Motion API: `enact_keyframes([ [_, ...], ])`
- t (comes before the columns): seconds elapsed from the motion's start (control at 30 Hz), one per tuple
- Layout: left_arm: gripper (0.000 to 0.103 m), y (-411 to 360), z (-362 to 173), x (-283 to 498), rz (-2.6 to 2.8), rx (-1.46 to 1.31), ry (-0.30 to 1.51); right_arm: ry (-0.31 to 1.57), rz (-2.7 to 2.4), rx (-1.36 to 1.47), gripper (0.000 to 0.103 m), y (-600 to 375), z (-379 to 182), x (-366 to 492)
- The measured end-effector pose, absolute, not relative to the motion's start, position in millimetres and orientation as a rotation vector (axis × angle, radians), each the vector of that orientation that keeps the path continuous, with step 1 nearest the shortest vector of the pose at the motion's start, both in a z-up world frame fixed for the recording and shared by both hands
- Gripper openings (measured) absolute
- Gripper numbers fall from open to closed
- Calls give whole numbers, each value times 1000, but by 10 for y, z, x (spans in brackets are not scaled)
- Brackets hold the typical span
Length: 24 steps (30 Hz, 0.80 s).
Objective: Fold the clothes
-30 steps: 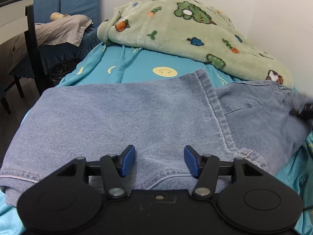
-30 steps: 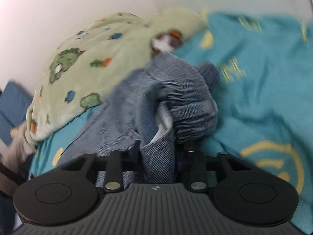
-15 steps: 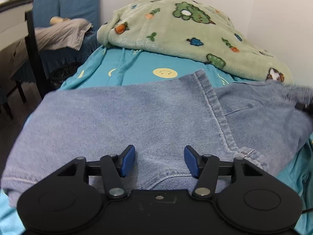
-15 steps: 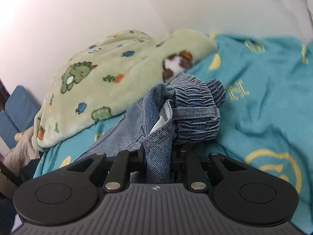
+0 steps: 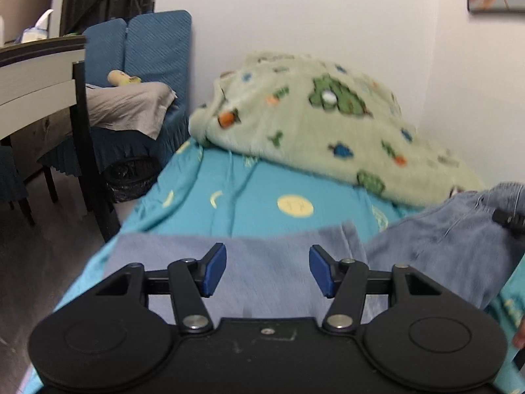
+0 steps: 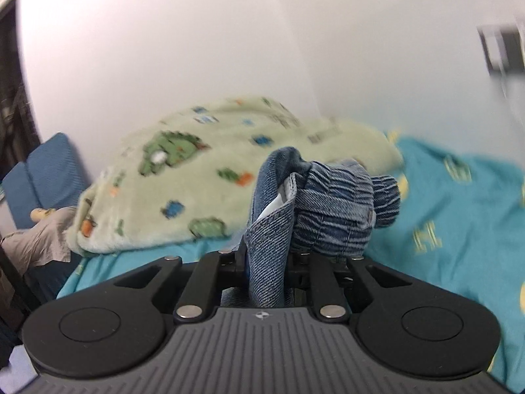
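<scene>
Light blue jeans (image 5: 443, 256) lie across the near edge of the bed. My left gripper (image 5: 267, 271) hovers over the leg part, blue pads (image 5: 216, 269) well apart, nothing pinched between them. In the right wrist view my right gripper (image 6: 267, 262) has the bunched waistband of the jeans (image 6: 328, 203) clamped between its fingers and raised off the sheet; its jaws are still closing on the denim. The tip of that gripper (image 5: 507, 220) shows at the right edge of the left wrist view, holding the raised end.
A green cartoon-print blanket (image 5: 328, 131) is heaped against the wall behind the jeans. Turquoise sheet (image 5: 262, 197) covers the bed. To the left stand a dark chair frame (image 5: 85, 151), a blue padded chair (image 5: 157, 49) and a table (image 5: 32, 75).
Both grippers have risen and tipped up. The right jaws have narrowed on the waistband and lifted that end of the jeans off the bed. The left pads kept their gap.
</scene>
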<state>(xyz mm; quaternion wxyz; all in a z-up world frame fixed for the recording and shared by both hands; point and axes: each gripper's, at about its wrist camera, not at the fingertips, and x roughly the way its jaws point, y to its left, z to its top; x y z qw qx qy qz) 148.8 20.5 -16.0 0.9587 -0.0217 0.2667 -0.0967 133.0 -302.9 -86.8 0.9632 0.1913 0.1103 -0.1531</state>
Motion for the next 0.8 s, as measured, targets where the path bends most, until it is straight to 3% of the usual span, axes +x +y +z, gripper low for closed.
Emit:
enact_keyframes([
  [0.2, 55, 670, 94, 1462, -165, -149, 446, 137, -235, 246, 15, -2596, -570, 1263],
  [0.43, 55, 1230, 272, 1300, -208, -281, 312, 79, -92, -23, 15, -1344, -329, 1252],
  [0.6, 56, 1636, 321, 1137, -232, -411, 272, 146, 111, -154, 15, -472, -753, 1230],
  [0.8, 56, 1933, 130, 1228, -190, -542, 374, 370, 231, -246, 15, 8, -1450, 1338],
])
